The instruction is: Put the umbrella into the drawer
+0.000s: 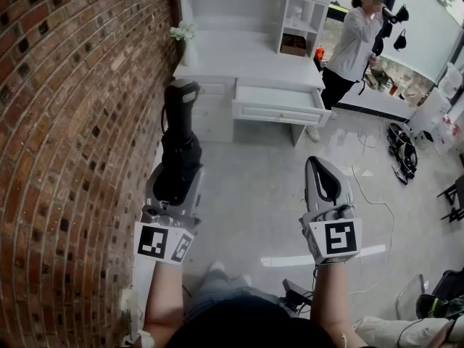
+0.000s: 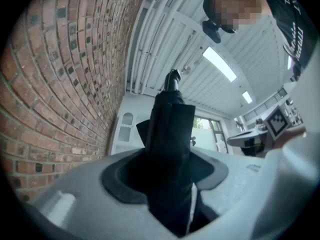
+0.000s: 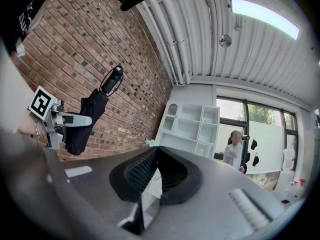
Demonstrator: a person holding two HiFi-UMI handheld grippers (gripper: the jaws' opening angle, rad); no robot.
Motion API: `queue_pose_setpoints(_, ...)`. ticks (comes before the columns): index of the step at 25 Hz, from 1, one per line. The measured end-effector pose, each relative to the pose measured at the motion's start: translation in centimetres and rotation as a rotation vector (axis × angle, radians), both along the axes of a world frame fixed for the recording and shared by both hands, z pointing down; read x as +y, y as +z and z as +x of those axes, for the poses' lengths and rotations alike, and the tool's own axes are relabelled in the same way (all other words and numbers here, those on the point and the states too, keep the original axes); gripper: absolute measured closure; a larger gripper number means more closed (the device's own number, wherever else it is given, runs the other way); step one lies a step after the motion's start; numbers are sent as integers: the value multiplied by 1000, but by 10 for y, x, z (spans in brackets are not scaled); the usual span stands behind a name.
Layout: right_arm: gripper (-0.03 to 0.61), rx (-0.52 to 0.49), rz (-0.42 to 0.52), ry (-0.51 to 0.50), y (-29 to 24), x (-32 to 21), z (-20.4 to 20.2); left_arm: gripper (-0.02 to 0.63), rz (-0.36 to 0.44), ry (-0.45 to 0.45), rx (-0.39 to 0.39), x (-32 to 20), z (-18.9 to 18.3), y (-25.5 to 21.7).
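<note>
1. Brick wall [image 1: 65,122] runs along my left, and there's grey floor [image 1: 268,194] underfoot. The white cabinet [image 1: 246,64] is straight ahead with its drawer [image 1: 279,104] standing open, and a person [image 1: 351,46] is just to its right.
2. My left gripper [image 1: 174,187] is clamped on the folded black umbrella [image 1: 180,143]. The handle end is tilted up toward the cabinet, well short of the drawer.
3. My right gripper [image 1: 326,176] is out beside it, jaws pressed together with nothing in them.
</note>
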State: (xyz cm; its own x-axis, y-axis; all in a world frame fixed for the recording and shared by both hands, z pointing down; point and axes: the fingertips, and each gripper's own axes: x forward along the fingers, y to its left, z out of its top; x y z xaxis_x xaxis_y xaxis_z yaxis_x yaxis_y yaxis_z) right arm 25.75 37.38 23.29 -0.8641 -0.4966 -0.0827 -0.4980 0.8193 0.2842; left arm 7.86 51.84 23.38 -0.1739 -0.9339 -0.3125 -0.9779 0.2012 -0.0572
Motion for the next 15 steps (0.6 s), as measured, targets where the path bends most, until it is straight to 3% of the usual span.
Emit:
queue_pose_setpoints(9, 575, -1, -42, 14, 21, -10, 33, 379, 1, -2, -2, -6, 29, 8)
queue_pose_setpoints(15, 575, -25, -65, 14, 27, -24, 29, 379, 14, -7, 8, -19, 12, 14)
